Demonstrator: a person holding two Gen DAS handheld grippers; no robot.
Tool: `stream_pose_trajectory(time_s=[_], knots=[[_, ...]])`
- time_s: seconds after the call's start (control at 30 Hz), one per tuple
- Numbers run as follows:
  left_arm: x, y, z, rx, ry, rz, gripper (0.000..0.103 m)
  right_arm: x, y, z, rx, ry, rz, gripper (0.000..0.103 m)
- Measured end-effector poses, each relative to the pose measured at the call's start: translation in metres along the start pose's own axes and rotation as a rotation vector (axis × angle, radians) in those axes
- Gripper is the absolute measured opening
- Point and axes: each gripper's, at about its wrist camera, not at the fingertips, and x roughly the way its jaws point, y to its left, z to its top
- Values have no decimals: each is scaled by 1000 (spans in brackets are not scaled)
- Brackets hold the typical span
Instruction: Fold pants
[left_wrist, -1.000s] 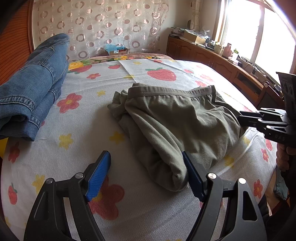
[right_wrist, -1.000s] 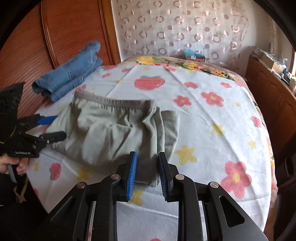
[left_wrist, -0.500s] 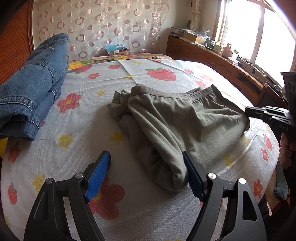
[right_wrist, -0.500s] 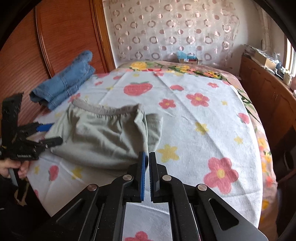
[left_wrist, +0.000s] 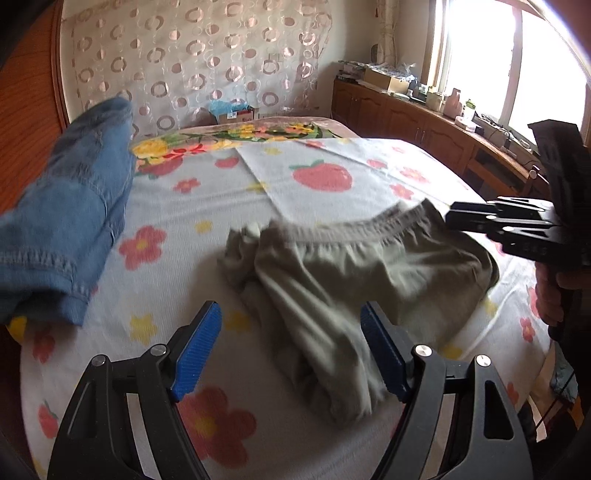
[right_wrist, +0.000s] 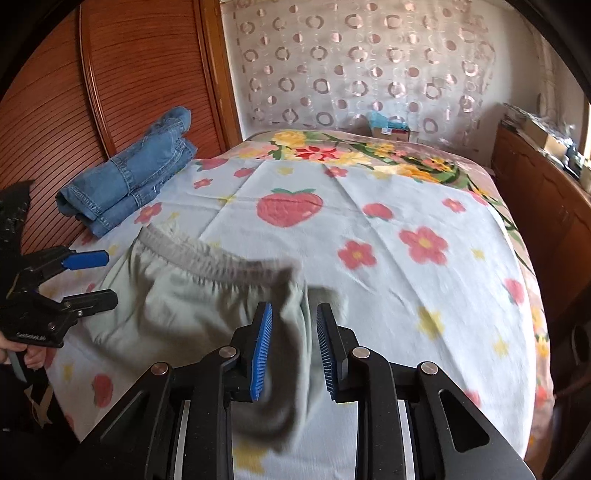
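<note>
On the bedsheet (right_wrist: 388, 206), green pants (right_wrist: 192, 310); tongs' label (right_wrist: 31, 336) seemingly unreadable

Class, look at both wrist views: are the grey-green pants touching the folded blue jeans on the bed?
Apart. In the right wrist view, bare flowered sheet separates the pants from the jeans.

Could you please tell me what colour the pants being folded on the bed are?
The pants are a muted grey-green, shown best in the left wrist view.
</note>
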Motion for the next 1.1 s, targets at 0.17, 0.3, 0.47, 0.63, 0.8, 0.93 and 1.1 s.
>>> stream_pose_trajectory(time_s=[0.17,0.3,0.47,0.63,0.8,0.93,1.1], knots=[[10,5,12,-1,9,17,79,25,1,15,-28,29,3,26],[17,7,16,-5,17,23,79,37,1,22,-47,52,-1,20],[24,9,18,-17,18,24,79,37,3,29,-72,1,-25,6],[30,10,18,-16,28,34,79,41,-5,27,-7,-18,-63,6],[41,10,14,-14,52,37,79,40,-6,18,-5,12,-40,14],[44,11,13,-23,70,28,79,23,-7,12,-13,4,-47,30],[44,12,12,-28,75,20,79,-3,-9,-4,16,0,-53,39]])
